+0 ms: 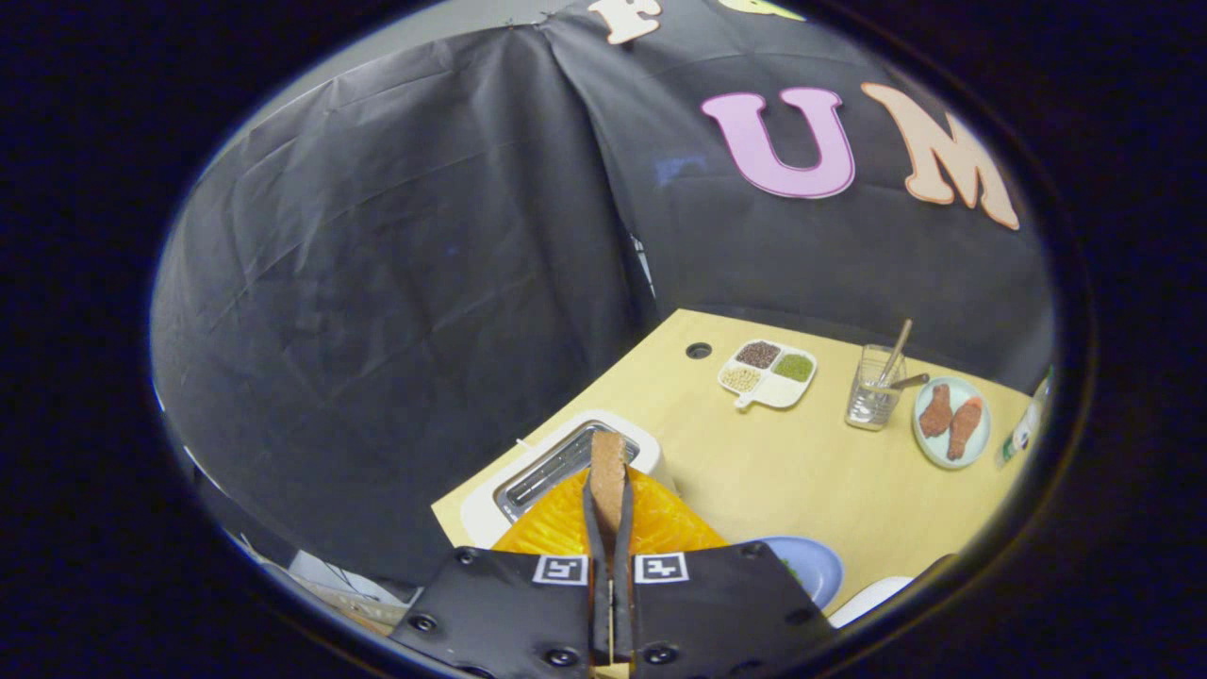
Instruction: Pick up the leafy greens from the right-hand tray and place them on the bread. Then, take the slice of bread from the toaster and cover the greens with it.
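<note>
Pale wooden tabletop (811, 471) carries a toaster (556, 467). Above it, the gripper (610, 514) is clenched on the slice of bread (608, 476), lifted out; next it likely travels to the blue plate (811, 566) to cover the greens.

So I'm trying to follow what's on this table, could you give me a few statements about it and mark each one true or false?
1. The gripper is shut on a slice of bread. True.
2. The toaster sits just beyond the fingers. True.
3. The glass is lying on its side. False: it stands upright with sticks in it.
4. The divided dish holds four kinds of grains. False: three filled compartments are visible.
5. Two brown pieces of food lie on the round plate. True.
</note>
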The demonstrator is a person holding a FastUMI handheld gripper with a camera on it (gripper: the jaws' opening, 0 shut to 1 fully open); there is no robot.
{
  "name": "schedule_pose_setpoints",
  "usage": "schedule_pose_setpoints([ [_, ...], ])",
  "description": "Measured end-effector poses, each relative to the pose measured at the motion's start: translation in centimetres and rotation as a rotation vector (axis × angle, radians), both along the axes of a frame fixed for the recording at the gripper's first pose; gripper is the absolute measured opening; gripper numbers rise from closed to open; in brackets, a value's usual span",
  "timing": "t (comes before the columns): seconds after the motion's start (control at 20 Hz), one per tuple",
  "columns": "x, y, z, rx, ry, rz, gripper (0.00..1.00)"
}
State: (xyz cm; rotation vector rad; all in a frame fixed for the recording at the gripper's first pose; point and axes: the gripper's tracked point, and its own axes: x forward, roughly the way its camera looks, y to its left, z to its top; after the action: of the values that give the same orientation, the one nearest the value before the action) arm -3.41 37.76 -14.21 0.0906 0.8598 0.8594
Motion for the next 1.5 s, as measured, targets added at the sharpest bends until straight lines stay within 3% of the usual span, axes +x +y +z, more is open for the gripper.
schedule_pose_setpoints([
  [0.4,0.2,-5.9,-3.2,-0.064,-0.014,-0.079,0.04],
  [0.9,-1.3,-10.2,-10.9,-0.063,0.142,-0.199,0.05],
  [1.35,-1.3,-13.5,-13.9,-0.118,0.183,-0.249,0.1],
  [1.5,-1.8,-14.7,-14.5,-0.146,0.193,-0.259,0.16],
])
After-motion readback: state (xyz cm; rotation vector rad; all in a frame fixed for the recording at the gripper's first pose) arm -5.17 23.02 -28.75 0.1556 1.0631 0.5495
